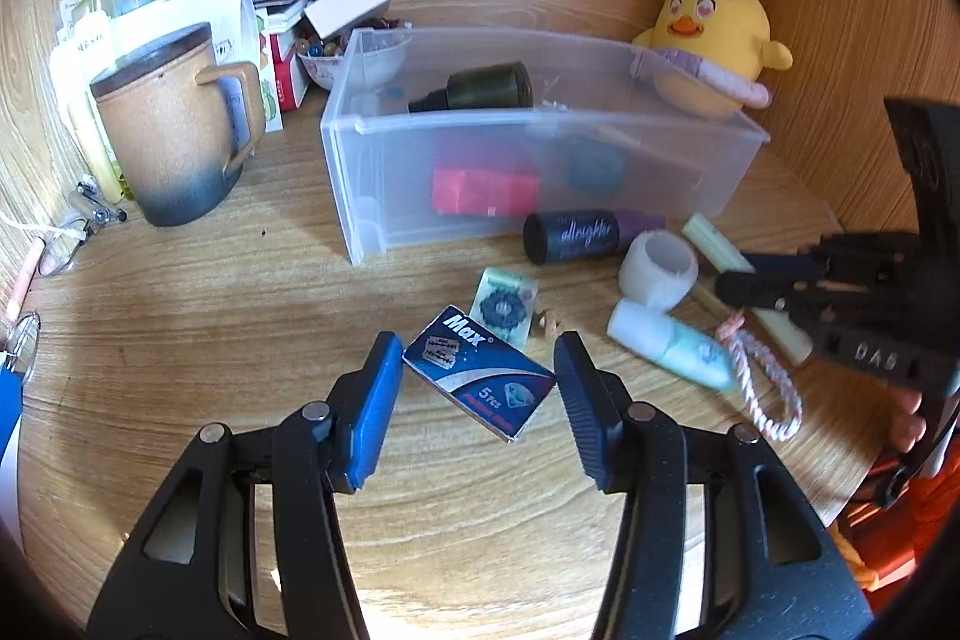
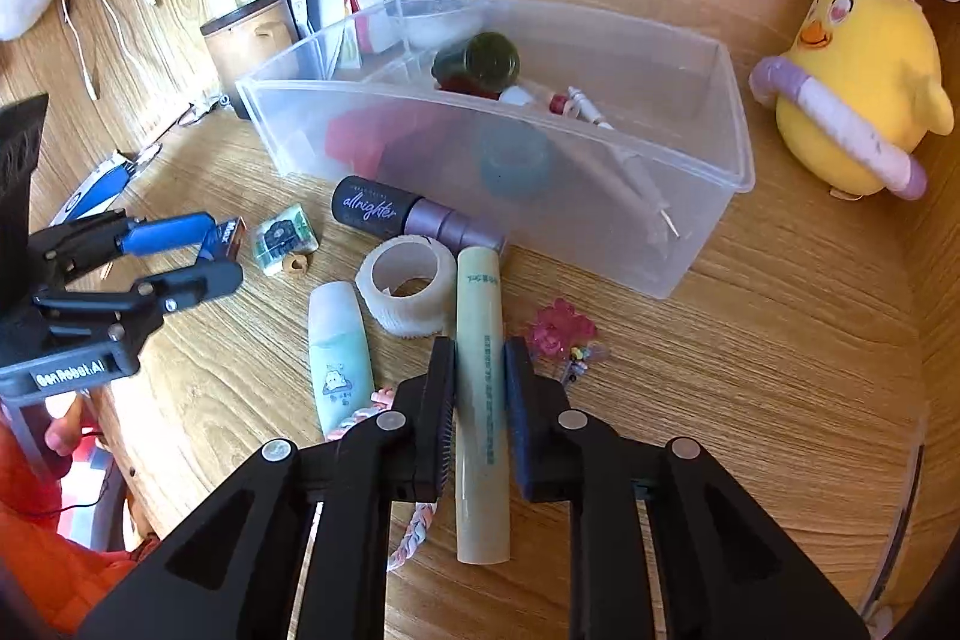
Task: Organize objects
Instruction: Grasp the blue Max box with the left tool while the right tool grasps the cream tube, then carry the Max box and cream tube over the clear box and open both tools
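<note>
Two grasps are under way at once, so settle each before lifting. On your left, the left gripper (image 1: 477,358) has its blue-padded jaws spread to either side of the small blue cardboard razor-blade box (image 1: 478,372), which lies flat and skewed on the wooden desk (image 1: 180,316); one pad looks close to a corner, the other stands clear. Because the box sits diagonally, turn your wrist to square the pads with its long edges, or it will likely twist as you close. Mind the little green card packet (image 1: 504,304) just beyond it.

Ahead of both grippers stands the clear plastic storage bin (image 2: 690,232), already holding a dark bottle, red blocks and other items; it looks like the destination.

On your right, the right gripper (image 2: 480,358) has its jaws drawn in against the pale green cylindrical tube (image 2: 483,400), which lies lengthwise between them on the desk. Whether they truly pinch it I cannot tell. Squeeze firmly near the middle, lift level, and clear the white tape roll (image 2: 408,295) touching its far end.
</note>
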Available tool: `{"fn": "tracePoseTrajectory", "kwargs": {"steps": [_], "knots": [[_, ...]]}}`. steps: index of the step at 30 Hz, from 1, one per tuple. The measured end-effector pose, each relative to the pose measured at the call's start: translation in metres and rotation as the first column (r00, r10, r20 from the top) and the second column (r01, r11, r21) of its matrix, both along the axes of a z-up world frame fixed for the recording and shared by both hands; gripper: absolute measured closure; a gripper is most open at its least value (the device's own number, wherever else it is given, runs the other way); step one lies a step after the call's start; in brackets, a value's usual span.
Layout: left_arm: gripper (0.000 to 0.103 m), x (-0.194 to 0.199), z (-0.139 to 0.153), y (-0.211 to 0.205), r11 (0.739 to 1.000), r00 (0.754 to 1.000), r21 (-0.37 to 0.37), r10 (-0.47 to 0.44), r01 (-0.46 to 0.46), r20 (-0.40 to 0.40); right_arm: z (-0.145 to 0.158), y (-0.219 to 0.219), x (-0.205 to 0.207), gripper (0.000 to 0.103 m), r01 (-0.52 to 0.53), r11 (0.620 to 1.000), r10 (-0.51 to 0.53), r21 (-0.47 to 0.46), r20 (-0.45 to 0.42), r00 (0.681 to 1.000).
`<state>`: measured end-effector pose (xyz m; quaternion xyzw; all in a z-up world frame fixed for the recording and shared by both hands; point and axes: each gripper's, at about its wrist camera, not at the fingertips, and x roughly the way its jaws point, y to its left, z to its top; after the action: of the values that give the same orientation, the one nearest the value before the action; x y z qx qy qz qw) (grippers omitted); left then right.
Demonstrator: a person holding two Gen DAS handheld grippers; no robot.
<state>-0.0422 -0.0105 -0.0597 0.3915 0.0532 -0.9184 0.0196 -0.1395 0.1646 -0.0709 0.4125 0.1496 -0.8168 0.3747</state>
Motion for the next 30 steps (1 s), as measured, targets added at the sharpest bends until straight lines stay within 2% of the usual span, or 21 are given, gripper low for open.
{"fn": "tracePoseTrajectory", "kwargs": {"steps": [8, 20, 30], "knots": [[0.051, -0.003, 0.026, 0.0, 1.0, 0.997, -0.005, 0.007, -0.008, -0.075, 0.011, 0.008, 0.003, 0.089, 0.027, 0.998, -0.028, -0.05, -0.027, 0.999], [0.051, -0.018, 0.06, 0.001, 1.0, 0.985, -0.009, 0.005, -0.007, -0.17, 0.066, 0.042, 0.001, 0.089, 0.098, 0.983, -0.119, -0.157, -0.131, 0.984], [0.051, -0.04, 0.082, 0.004, 1.0, 0.977, -0.018, -0.019, 0.016, -0.213, 0.104, 0.04, -0.019, 0.089, 0.107, 0.964, -0.155, -0.243, -0.191, 0.969]]}}
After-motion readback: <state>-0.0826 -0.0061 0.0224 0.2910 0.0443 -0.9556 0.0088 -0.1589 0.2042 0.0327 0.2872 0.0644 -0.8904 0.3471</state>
